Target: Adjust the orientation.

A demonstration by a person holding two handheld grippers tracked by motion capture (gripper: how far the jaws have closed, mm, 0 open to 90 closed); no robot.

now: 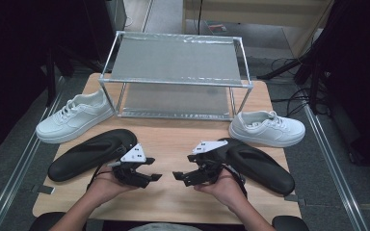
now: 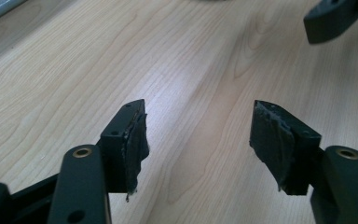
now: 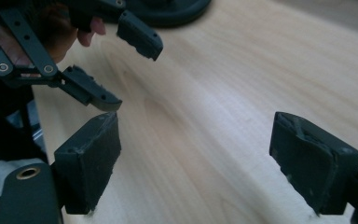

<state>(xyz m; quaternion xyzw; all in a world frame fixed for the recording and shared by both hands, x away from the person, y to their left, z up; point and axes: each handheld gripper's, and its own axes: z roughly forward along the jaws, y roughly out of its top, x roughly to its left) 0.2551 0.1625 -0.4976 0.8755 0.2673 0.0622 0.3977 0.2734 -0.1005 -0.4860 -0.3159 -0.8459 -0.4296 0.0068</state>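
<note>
Near the front edge of the wooden table [image 1: 168, 137], my left gripper [image 1: 151, 169] and right gripper [image 1: 182, 166] rest in the person's hands and point at each other. Both are open with nothing between the jaws. The left gripper view looks past my left gripper [image 2: 198, 135] onto bare wood, with one jaw of the right gripper at the top right. Beyond my right gripper [image 3: 193, 149], the right gripper view shows the left gripper [image 3: 135, 77] held open in a hand. A black slipper [image 1: 90, 153] lies left of the hands and another [image 1: 262, 165] lies to the right.
A two-shelf metal rack [image 1: 176, 60] stands at the back of the table. One white sneaker [image 1: 74, 116] sits at its left front and another [image 1: 267, 128] at its right front. The left slipper's edge [image 3: 168, 7] shows at the top of the right gripper view.
</note>
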